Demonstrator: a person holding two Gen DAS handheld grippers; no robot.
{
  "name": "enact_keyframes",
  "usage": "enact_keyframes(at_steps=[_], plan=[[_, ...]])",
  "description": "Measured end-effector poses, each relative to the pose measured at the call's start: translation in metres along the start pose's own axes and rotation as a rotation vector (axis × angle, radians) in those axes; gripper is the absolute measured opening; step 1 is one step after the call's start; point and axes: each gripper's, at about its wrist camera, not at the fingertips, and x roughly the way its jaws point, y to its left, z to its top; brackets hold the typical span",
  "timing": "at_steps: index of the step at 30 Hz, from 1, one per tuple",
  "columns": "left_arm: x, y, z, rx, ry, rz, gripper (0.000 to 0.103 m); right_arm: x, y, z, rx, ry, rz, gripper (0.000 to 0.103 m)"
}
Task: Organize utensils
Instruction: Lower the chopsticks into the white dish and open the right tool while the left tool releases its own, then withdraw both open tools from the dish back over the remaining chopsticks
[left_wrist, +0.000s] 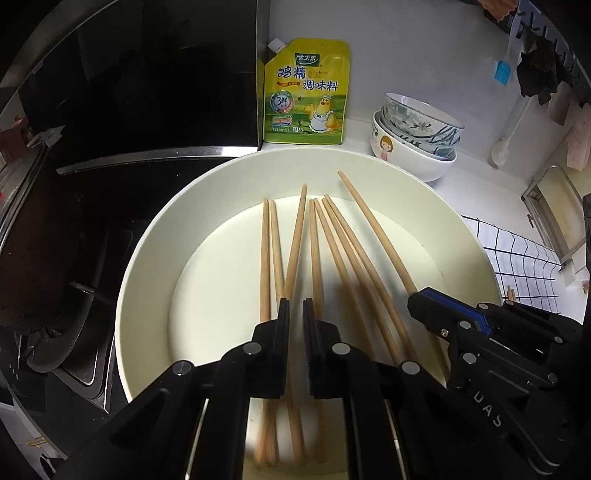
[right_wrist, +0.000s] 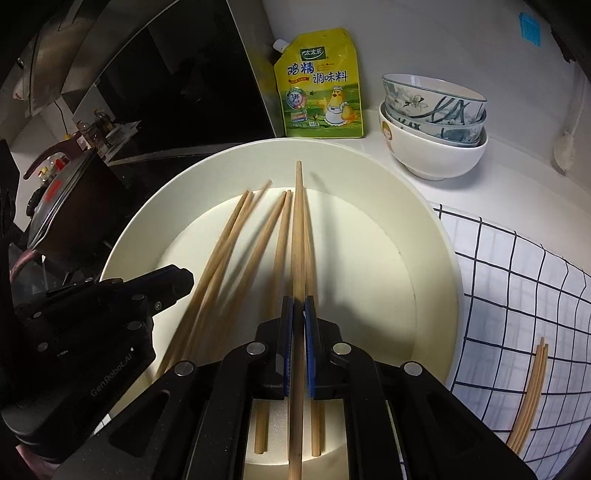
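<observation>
A large cream plate (left_wrist: 147, 258) (right_wrist: 424, 258) holds several wooden chopsticks (left_wrist: 317, 240) (right_wrist: 221, 251). My right gripper (right_wrist: 298, 314) is shut on one chopstick (right_wrist: 298, 221), which it holds lengthwise above the plate; it shows at the right of the left wrist view (left_wrist: 419, 299), on the rightmost chopstick (left_wrist: 373, 225). My left gripper (left_wrist: 295, 314) hovers over the plate, jaws nearly closed with a narrow gap, and a chopstick (left_wrist: 295, 240) runs under the gap. It shows at the left of the right wrist view (right_wrist: 181, 280). A few chopsticks (right_wrist: 532, 387) lie on the checked cloth (right_wrist: 517, 277).
A yellow seasoning pouch (left_wrist: 306, 96) (right_wrist: 321, 88) stands against the back wall. Stacked bowls (left_wrist: 413, 136) (right_wrist: 432, 122) sit to the plate's right. A black stove (left_wrist: 74, 221) lies left. The checked cloth (left_wrist: 517, 258) lies at the right, and a metal rack (left_wrist: 550, 206) stands beyond it.
</observation>
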Motion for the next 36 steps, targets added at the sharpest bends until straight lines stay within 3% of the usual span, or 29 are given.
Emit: enact_keyframes(at_steps=[2, 3, 4, 12, 14, 15, 16, 18, 25, 36], plan=[[0.001, 0.001, 0.0, -0.003, 0.009, 0.003, 0.009, -0.003, 0.0, 0.0, -0.002, -0.014, -0.014, 0.02], [0.002, 0.002, 0.0, -0.006, 0.015, 0.006, 0.01, -0.005, 0.0, 0.0, -0.003, -0.024, -0.024, 0.034], [0.002, 0.003, -0.001, -0.008, 0.019, 0.011, 0.012, -0.008, -0.001, 0.0, -0.004, -0.034, -0.032, 0.04], [-0.006, 0.01, -0.005, -0.026, 0.02, 0.038, 0.026, -0.026, -0.007, -0.003, 0.003, -0.055, -0.056, 0.04], [-0.011, 0.012, -0.005, -0.031, 0.015, 0.04, 0.034, -0.032, -0.008, -0.005, 0.002, -0.061, -0.061, 0.04], [-0.014, 0.012, -0.005, -0.034, 0.009, 0.042, 0.046, -0.036, -0.009, -0.006, 0.001, -0.065, -0.063, 0.04], [-0.018, 0.013, -0.006, -0.039, -0.005, 0.048, 0.066, -0.039, -0.009, -0.007, 0.0, -0.07, -0.065, 0.04], [-0.031, 0.015, -0.008, -0.052, -0.058, 0.061, 0.083, -0.046, -0.011, -0.009, -0.001, -0.079, -0.069, 0.04], [-0.058, 0.013, -0.011, -0.074, -0.119, 0.072, 0.091, -0.073, -0.02, -0.021, 0.004, -0.115, -0.08, 0.042], [-0.091, -0.02, -0.027, -0.018, -0.173, 0.082, 0.094, -0.113, -0.046, -0.05, 0.043, -0.141, -0.091, 0.043]])
